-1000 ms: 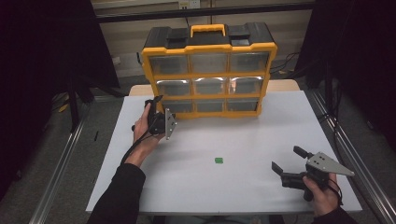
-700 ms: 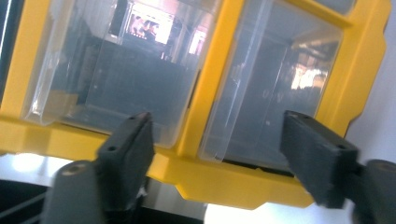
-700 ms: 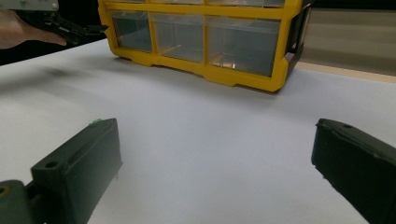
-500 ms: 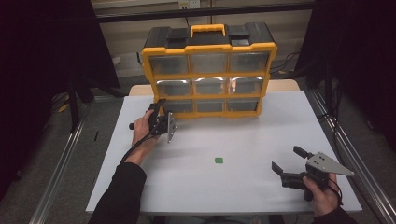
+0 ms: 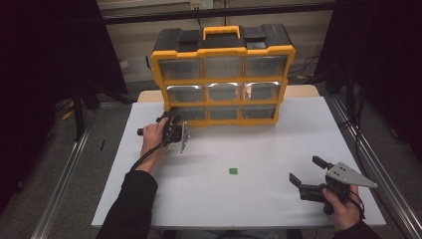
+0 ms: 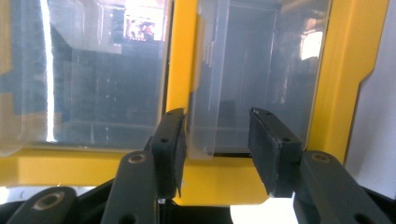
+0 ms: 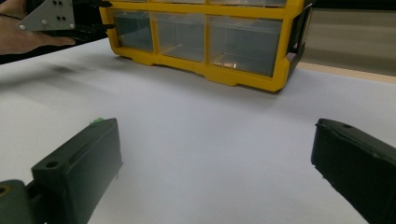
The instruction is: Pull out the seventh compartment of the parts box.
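Left tongs (image 6: 215,154) agape at bottom-left drawer's (image 6: 243,84) edge.

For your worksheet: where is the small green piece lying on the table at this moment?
In the high view, the small green piece lies on the white table, slightly right of centre, between the left gripper and right gripper, apart from both.

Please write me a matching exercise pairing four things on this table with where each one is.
Things:
1. left gripper
2. right gripper
3. green piece
4. organizer

Places:
A. loose at mid-table
B. at the table's far edge
C. near corner, jaws wide apart
D. at the organizer's bottom-left drawer

Pairs: 1-D, 2-C, 3-A, 4-B
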A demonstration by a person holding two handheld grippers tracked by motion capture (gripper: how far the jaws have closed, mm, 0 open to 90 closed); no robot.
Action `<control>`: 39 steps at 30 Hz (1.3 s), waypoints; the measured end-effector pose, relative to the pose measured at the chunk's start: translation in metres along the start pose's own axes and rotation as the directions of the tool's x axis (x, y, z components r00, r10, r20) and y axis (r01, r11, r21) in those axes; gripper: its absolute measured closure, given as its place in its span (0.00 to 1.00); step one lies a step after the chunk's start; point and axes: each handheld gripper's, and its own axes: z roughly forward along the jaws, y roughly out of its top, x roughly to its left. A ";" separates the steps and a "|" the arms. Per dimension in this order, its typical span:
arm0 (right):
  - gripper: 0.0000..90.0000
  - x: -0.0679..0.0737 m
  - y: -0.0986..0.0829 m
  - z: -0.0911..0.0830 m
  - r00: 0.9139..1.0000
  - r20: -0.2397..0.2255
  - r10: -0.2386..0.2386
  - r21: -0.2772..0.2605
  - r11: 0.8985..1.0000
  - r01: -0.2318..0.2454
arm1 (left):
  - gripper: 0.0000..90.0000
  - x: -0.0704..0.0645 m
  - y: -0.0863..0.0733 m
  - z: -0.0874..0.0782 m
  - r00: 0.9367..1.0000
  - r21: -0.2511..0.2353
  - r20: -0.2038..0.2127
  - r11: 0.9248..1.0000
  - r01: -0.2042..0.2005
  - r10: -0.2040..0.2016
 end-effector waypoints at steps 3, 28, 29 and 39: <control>0.01 0.000 0.000 0.000 1.000 -0.001 0.001 0.002 1.000 -0.001 | 0.65 -0.002 0.001 0.002 1.000 -0.007 0.011 1.000 0.004 -0.004; 0.02 0.000 -0.001 0.002 1.000 0.003 0.000 0.002 1.000 0.000 | 0.80 -0.005 0.007 0.007 0.997 0.032 -0.036 0.997 -0.070 0.071; 0.02 0.000 0.000 0.001 1.000 0.003 0.000 0.001 1.000 0.000 | 0.80 -0.005 0.007 0.007 0.997 0.031 -0.036 0.997 -0.070 0.071; 0.02 -0.001 -0.001 0.001 1.000 0.003 0.005 0.001 1.000 -0.005 | 0.85 -0.004 0.008 0.007 0.997 0.040 -0.043 0.997 -0.063 0.064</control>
